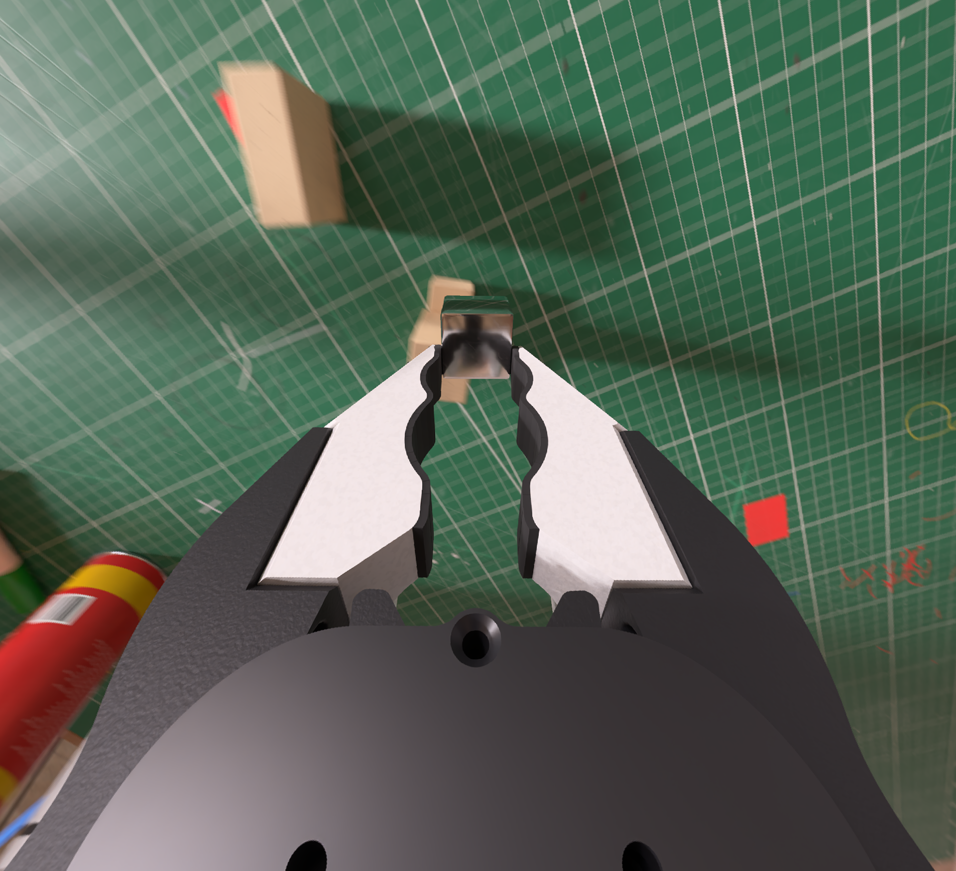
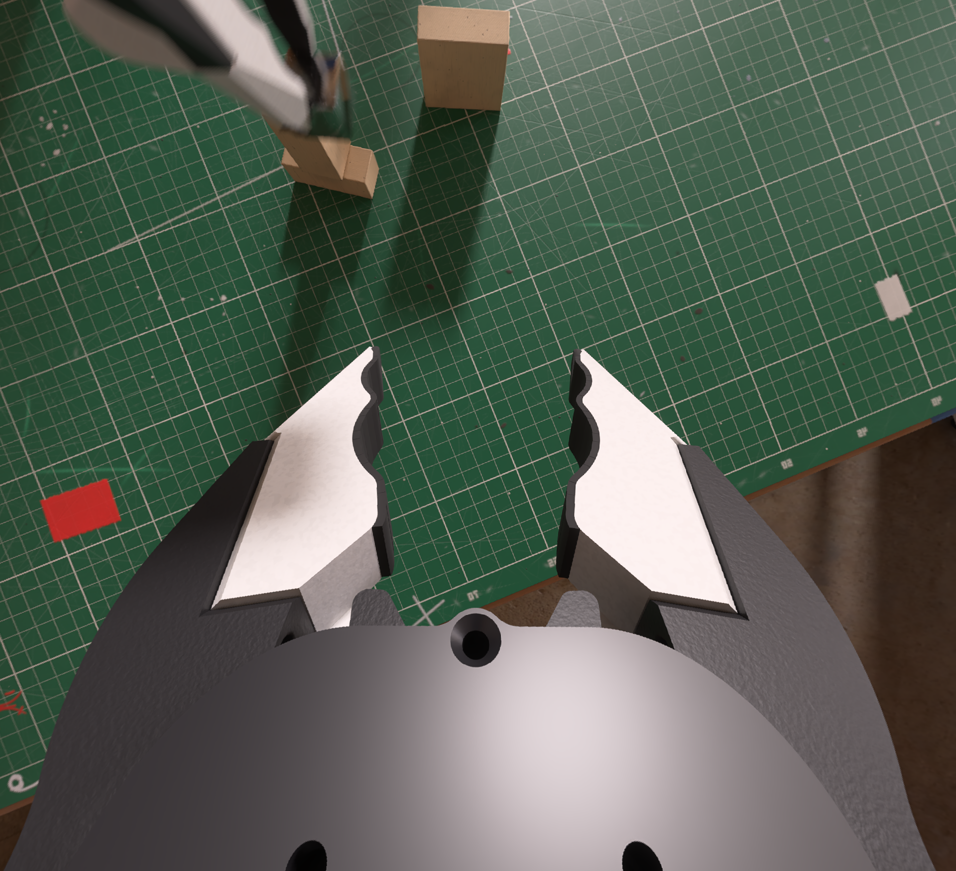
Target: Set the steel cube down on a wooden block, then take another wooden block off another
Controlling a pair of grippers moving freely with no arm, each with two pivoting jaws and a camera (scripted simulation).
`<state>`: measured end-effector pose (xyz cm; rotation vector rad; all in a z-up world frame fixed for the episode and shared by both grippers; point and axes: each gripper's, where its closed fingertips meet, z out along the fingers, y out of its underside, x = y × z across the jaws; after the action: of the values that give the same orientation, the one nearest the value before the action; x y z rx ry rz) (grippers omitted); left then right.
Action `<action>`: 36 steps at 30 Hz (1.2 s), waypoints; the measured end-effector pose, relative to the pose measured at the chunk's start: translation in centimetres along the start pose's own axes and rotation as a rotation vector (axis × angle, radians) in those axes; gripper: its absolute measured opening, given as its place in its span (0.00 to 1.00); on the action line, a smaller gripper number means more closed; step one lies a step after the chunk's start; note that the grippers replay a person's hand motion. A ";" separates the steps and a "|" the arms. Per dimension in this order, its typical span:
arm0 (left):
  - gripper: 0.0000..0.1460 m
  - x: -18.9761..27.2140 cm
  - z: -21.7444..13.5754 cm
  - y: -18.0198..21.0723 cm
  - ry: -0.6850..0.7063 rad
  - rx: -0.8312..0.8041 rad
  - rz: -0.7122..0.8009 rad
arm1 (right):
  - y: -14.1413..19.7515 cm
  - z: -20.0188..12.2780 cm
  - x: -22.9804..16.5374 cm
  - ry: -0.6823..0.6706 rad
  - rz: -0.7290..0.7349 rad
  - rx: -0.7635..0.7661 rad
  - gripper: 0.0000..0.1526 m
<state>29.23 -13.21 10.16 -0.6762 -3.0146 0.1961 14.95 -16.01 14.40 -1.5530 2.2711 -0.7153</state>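
Note:
My left gripper is shut on the shiny steel cube and holds it just above a small stack of wooden blocks. In the right wrist view the left gripper comes in from the upper left with the steel cube over the same small wooden blocks, one lying across another. A larger wooden block stands upright to their right; it also shows in the left wrist view. My right gripper is open and empty, above the green mat well short of the blocks.
A green cutting mat covers the table. Red patches lie on the mat. A red and yellow can lies at the lower left of the left wrist view. The mat's edge and brown tabletop are at the lower right.

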 end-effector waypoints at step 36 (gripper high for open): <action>0.33 -2.5 1.5 2.6 -0.176 -0.131 0.210 | 0.7 0.4 1.2 0.002 0.046 -0.018 0.47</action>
<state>32.50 -12.15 8.29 -1.0411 -3.1396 0.0688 14.23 -16.99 13.72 -1.5038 2.3130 -0.6866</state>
